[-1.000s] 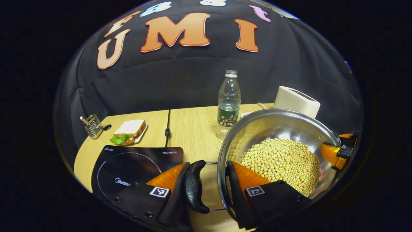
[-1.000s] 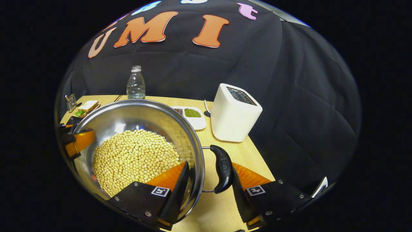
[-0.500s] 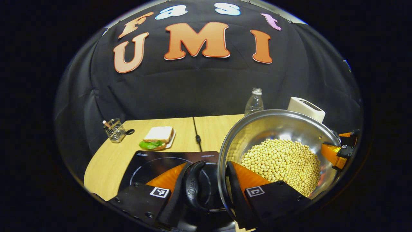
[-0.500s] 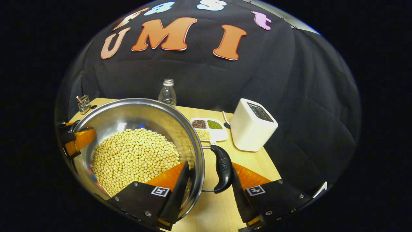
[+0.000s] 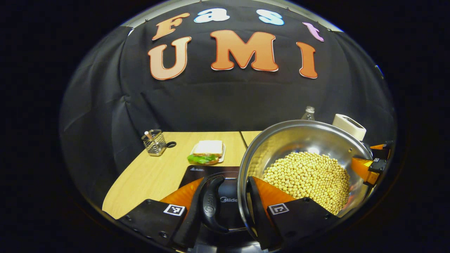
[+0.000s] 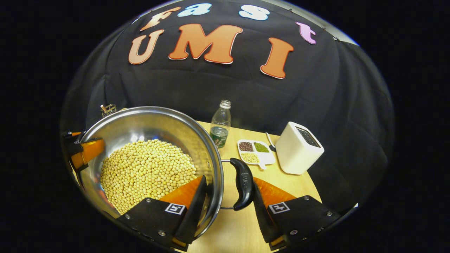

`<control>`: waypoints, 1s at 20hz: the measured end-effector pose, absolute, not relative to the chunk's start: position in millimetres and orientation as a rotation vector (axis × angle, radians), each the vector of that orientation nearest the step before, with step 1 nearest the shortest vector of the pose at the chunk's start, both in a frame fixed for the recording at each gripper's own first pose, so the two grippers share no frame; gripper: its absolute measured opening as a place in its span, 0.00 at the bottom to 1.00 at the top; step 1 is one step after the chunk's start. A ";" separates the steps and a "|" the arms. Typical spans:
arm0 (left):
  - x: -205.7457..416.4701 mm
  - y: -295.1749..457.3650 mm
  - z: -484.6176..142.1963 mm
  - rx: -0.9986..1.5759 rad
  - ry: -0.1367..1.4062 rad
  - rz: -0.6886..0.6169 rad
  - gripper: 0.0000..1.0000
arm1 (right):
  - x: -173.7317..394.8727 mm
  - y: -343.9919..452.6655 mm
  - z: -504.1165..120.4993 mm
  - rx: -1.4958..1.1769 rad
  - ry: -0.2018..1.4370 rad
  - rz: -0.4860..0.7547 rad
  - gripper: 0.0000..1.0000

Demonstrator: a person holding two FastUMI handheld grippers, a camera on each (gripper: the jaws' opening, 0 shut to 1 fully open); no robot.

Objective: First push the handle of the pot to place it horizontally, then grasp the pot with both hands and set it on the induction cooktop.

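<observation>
A steel pot (image 5: 302, 137) full of soybeans (image 5: 309, 179) hangs between both grippers, level. My left gripper (image 5: 225, 207) is shut on it: one finger sits outside the black side handle (image 5: 210, 203), the other inside the rim. The black induction cooktop (image 5: 197, 173) lies right under that handle and runs beneath the pot. In the right gripper view my right gripper (image 6: 228, 200) is shut on the pot (image 6: 147, 124) the same way, across the opposite black handle (image 6: 243, 182). Each gripper also appears at the pot's far rim, the right gripper (image 5: 369, 168) and the left gripper (image 6: 84, 154).
On the wooden table (image 5: 158, 172) stand a wire utensil rack (image 5: 154, 142) and a sandwich plate (image 5: 207, 151) behind the cooktop. To the right are a water bottle (image 6: 220, 124), a divided dish of beans (image 6: 255, 151) and a white box-shaped appliance (image 6: 299, 149).
Both grippers have carried the pot leftward over the table. The cooktop, earlier left of the pot, now lies under its left handle. The bottle and white appliance have receded to the right.
</observation>
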State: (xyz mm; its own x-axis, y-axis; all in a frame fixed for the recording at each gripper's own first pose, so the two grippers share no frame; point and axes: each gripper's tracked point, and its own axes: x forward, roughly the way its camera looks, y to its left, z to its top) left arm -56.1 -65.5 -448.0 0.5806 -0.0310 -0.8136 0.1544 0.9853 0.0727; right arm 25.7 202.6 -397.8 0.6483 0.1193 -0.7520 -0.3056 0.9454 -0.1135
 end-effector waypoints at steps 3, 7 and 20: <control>-55.5 -40.2 -441.9 0.148 0.938 -0.079 0.71 | 23.3 225.1 -394.0 -0.236 0.831 0.270 0.72; -52.6 -7.4 -436.6 0.159 0.935 -0.039 0.71 | 22.3 262.5 -392.2 -0.233 0.823 0.305 0.72; -67.6 52.4 -453.9 0.173 0.990 0.052 0.72 | 9.4 335.7 -431.1 -0.231 0.879 0.386 0.72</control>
State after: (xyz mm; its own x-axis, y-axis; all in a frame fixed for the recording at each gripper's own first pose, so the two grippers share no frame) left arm -67.6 52.4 -453.9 0.5489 0.1224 -0.8269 0.0345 0.9851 0.1688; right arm 9.4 335.7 -431.1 0.5753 0.2330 -0.7841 -0.4199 0.9068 -0.0386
